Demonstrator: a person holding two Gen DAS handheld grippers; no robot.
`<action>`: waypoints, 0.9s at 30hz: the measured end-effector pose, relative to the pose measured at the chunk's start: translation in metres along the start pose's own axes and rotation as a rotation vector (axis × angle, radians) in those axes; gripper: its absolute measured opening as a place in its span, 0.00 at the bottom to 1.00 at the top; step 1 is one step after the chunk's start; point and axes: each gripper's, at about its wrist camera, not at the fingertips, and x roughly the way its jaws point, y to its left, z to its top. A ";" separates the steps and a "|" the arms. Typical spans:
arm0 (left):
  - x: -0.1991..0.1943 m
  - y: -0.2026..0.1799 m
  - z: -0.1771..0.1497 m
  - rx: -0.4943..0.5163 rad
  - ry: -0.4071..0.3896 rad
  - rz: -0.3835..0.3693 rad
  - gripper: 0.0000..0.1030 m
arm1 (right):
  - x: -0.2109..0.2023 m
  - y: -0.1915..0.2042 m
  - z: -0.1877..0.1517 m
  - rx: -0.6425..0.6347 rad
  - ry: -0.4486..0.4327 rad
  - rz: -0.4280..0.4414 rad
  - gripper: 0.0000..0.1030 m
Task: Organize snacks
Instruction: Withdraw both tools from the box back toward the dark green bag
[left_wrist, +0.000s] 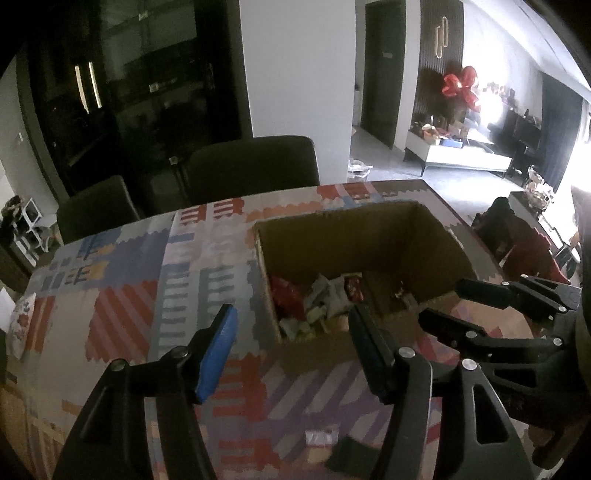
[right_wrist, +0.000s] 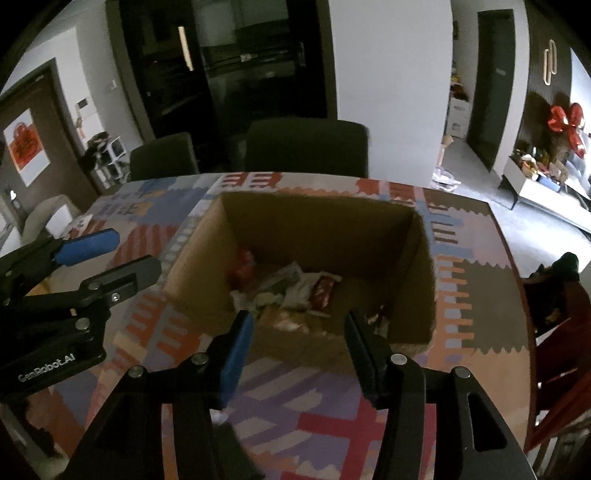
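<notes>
box (right_wrist: 424, 258) – brown | tablecloth (right_wrist: 332, 417) – red, blue, lilac patchwork stripes | tool pads (right_wrist: 236, 354) – blue

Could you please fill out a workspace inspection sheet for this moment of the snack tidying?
Surface: table under a patchwork tablecloth.
Job's things: open cardboard box holding a pile of snack packets; one small packet lies on the cloth outside it.
Clutter: dark flat item beside that packet.
Grippers: left gripper and right gripper both open, nothing between the fingers.
Cables: nothing seen.
Surroundings: dark chairs behind the table, red chair at the side.
</notes>
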 end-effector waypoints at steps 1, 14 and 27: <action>-0.003 0.001 -0.004 -0.005 0.003 0.000 0.60 | -0.001 0.004 -0.004 -0.008 0.004 0.005 0.52; -0.020 0.017 -0.075 -0.055 0.065 0.042 0.61 | 0.004 0.042 -0.051 -0.089 0.093 0.064 0.57; 0.004 0.020 -0.140 -0.104 0.226 0.049 0.61 | 0.052 0.063 -0.113 -0.130 0.319 0.149 0.56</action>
